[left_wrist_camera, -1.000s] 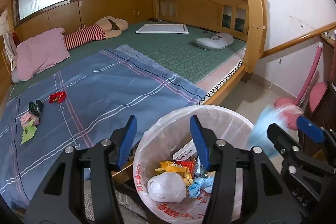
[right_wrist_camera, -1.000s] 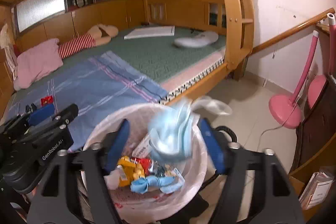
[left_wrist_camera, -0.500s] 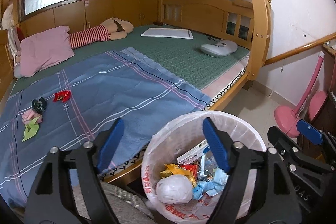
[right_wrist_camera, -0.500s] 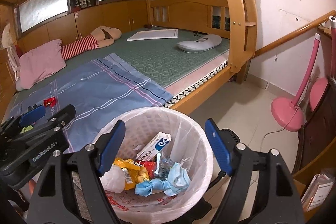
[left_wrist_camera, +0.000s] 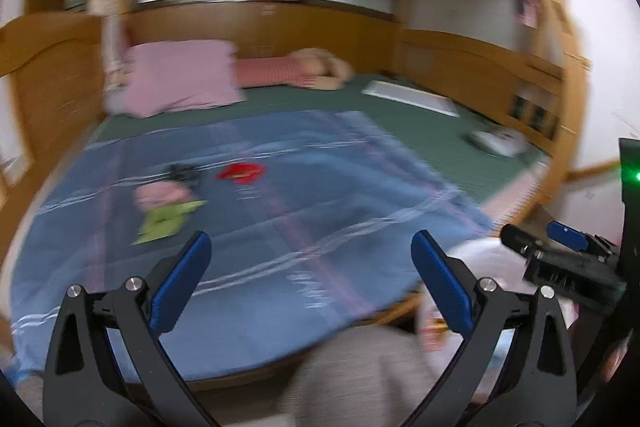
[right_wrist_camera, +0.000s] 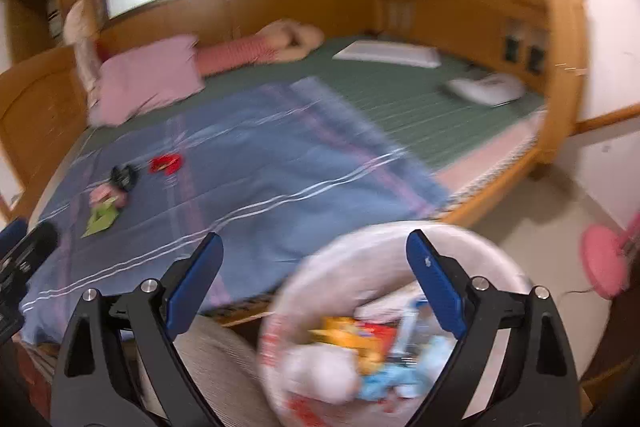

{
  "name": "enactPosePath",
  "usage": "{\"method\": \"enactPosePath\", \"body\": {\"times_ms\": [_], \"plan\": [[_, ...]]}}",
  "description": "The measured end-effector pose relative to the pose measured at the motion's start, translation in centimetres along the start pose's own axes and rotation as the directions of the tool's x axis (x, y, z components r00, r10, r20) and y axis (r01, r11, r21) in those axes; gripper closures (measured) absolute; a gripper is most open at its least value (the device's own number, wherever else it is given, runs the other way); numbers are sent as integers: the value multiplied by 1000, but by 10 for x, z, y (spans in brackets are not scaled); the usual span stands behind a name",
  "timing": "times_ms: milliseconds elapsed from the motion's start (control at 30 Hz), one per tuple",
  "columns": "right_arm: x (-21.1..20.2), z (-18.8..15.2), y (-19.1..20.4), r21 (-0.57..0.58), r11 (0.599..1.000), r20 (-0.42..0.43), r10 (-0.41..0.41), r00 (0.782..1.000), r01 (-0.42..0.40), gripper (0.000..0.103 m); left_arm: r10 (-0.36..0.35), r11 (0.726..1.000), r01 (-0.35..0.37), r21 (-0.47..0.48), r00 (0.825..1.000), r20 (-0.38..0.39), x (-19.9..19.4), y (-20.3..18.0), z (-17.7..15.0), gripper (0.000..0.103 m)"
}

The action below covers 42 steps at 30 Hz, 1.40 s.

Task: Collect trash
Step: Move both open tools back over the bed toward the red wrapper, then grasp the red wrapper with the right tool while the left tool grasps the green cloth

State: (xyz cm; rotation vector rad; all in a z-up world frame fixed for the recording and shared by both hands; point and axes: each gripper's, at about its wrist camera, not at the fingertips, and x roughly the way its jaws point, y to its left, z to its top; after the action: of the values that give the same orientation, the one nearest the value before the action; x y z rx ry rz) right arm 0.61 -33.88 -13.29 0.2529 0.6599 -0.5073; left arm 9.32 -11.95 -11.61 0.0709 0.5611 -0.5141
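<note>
Both views are blurred by motion. Scraps of trash lie on the blue blanket [left_wrist_camera: 280,227]: a red wrapper [left_wrist_camera: 240,173], a dark scrap [left_wrist_camera: 182,173], a pink wad [left_wrist_camera: 160,193] and a green paper [left_wrist_camera: 164,223]. My left gripper [left_wrist_camera: 310,259] hovers over the blanket short of them, its jaws opening with nothing between them. My right gripper [right_wrist_camera: 314,259] hangs above the white bin [right_wrist_camera: 492,255], which holds wrappers and a blue mask; its jaws are opening too and hold nothing. The same scraps appear as red wrapper [right_wrist_camera: 165,163], dark scrap [right_wrist_camera: 124,177], pink wad [right_wrist_camera: 104,193] and green paper [right_wrist_camera: 102,219].
A pink pillow [left_wrist_camera: 180,83] and a striped doll [left_wrist_camera: 296,71] lie at the bed's far side, a white board [left_wrist_camera: 410,97] and white device [left_wrist_camera: 496,143] on the green mat. Wooden bed frame [right_wrist_camera: 560,67] stands at the right. A pink lamp base [right_wrist_camera: 604,263] sits on the floor.
Both grippers have swung left from over the bin toward the bed, and their jaws have widened. The blue mask dropped from the right gripper into the bin.
</note>
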Motion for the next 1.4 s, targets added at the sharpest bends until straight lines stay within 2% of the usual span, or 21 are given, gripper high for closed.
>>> {"method": "enactPosePath", "body": {"times_ms": [133,233,300,400,533,633,700,833,1000,1067,1100,1133,1200,1233,1267,1333,1400], "plan": [[51,21,44,-11,993,-81,112,990,-113,12,146,988,-145,-60,989,4,3,75,-3,3],[90,38,81,-31,984,-123,169,978,-174,12,197,970,-196,-143,980,-3,4,128,-2,3],[119,50,107,-51,979,-145,190,971,-199,12,244,948,-242,-205,970,-15,6,165,-2,3],[154,65,143,-98,969,-168,210,963,-228,12,347,901,-347,-261,937,-46,11,217,-5,3],[218,89,192,-99,952,-248,259,934,-290,12,431,852,-433,-295,899,-75,17,259,-13,3],[264,106,219,-87,952,-287,260,922,-295,12,428,831,-438,-342,897,-109,22,280,-21,3],[287,113,236,-112,955,-302,231,925,-275,12,420,824,-437,-360,898,-130,26,286,-24,3],[332,117,267,-165,951,-366,188,912,-262,12,419,813,-439,-381,897,-140,27,291,-28,3],[368,108,292,-213,950,-408,125,904,-228,12,416,818,-440,-369,897,-147,32,289,-30,3],[379,103,299,-230,949,-441,96,892,-216,13,411,820,-438,-369,899,-152,33,289,-30,3],[384,100,300,-224,951,-459,89,884,-212,25,410,820,-437,-370,899,-153,33,289,-31,3],[387,99,300,-215,953,-468,90,879,-212,44,409,820,-436,-371,899,-155,33,290,-31,3],[391,98,297,-182,959,-498,102,861,-218,52,403,821,-432,-374,902,-157,34,290,-32,3],[390,99,295,-177,960,-493,106,864,-219,61,402,820,-432,-375,902,-159,34,290,-32,3],[389,99,295,-180,960,-490,102,866,-215,65,402,820,-431,-375,902,-159,35,290,-32,3],[386,101,292,-170,960,-501,110,858,-222,68,397,824,-427,-372,904,-158,36,289,-32,3],[378,103,284,-144,963,-494,131,859,-229,71,397,828,-428,-362,904,-160,37,287,-31,3]]}}
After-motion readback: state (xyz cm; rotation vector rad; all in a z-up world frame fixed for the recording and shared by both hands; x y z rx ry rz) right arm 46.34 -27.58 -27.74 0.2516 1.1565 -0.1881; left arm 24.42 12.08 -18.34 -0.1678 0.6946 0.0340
